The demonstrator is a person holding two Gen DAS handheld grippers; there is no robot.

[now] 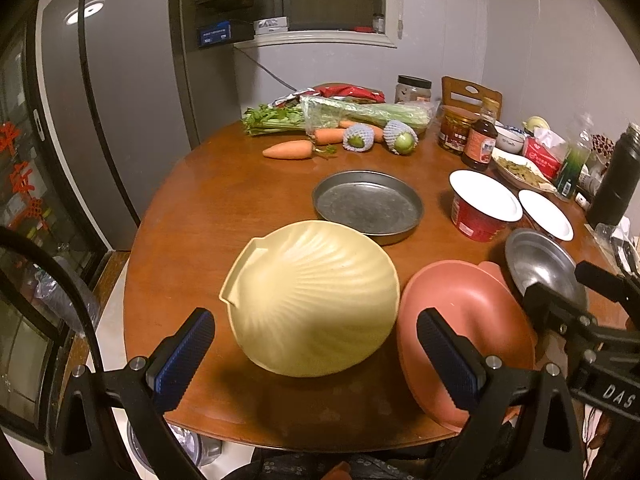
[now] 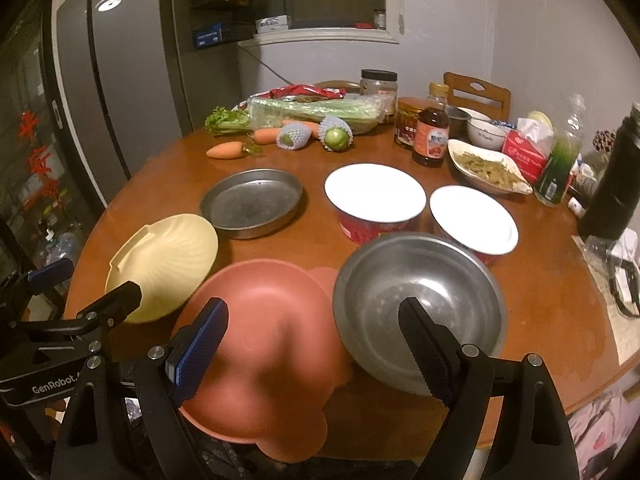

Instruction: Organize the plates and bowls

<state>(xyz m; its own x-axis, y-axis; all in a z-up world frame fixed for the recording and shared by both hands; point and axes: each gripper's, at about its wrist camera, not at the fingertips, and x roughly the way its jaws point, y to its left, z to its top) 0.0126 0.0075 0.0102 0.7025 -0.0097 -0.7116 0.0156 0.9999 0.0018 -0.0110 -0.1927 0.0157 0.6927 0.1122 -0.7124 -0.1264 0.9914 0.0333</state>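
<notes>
A cream shell-shaped plate (image 1: 316,300) lies on the round wooden table (image 1: 224,208), just ahead of my open, empty left gripper (image 1: 316,354). A pink plate (image 1: 464,320) lies to its right near the front edge; my open, empty right gripper (image 2: 314,340) hovers over it (image 2: 272,340). A steel bowl (image 2: 416,304) sits right of the pink plate. A round metal pan (image 2: 252,202) lies behind the cream plate (image 2: 164,268). Two red bowls with white insides (image 2: 376,200) (image 2: 472,220) stand further back.
Carrots (image 1: 288,150), celery (image 1: 360,114) and netted fruit lie at the back of the table. Jars, a sauce bottle (image 2: 430,136), a dish of food (image 2: 488,168), a tissue pack and a black flask (image 2: 616,184) crowd the right. A fridge (image 1: 120,100) stands left.
</notes>
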